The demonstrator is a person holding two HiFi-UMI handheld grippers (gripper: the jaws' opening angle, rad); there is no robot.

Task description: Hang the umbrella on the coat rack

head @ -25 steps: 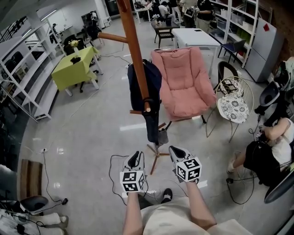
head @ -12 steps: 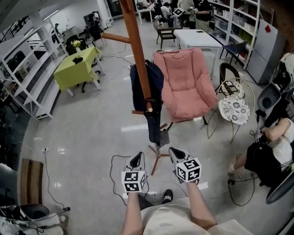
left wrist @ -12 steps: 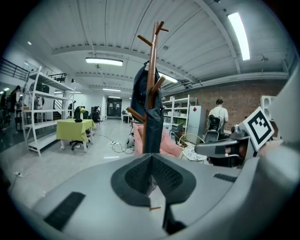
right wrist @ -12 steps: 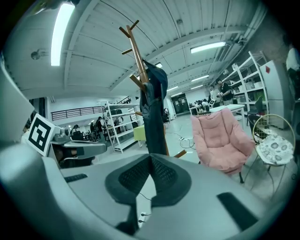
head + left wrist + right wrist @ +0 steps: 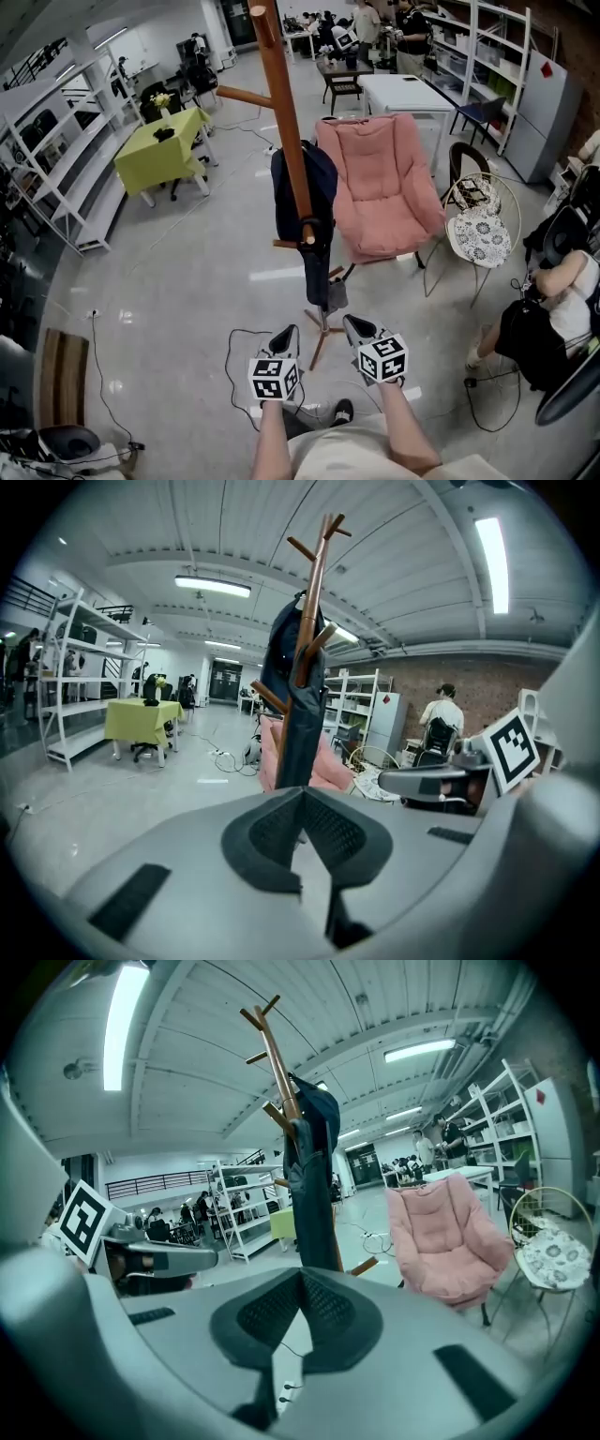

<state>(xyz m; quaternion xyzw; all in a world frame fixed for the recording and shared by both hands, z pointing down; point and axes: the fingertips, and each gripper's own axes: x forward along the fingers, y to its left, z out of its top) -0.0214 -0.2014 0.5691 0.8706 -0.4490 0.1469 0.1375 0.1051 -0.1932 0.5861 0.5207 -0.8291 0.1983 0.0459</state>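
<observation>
1 umbrella (image 5: pixel 317 272) hangs on coat rack (image 5: pixel 279 103).

- Wooden coat rack (image 5: pixel 284 131) at centre, pole rising to top edge.
- Dark folded umbrella (image 5: pixel 317 274) hangs from low peg, handle hooked over it, tip down near rack feet.
- Navy jacket (image 5: pixel 320 183) hung on rack, behind pole.
- Pink padded chair (image 5: pixel 384 183) just right of rack.
- 2 grippers low in frame, side by side: left gripper (image 5: pixel 286 333), right gripper (image 5: pixel 353 323). Each carries marker cube. Both apart from umbrella, nothing held.
- Yellow-green table (image 5: pixel 159 150) at left.
- Seated person (image 5: pixel 553 319) at right edge.
</observation>
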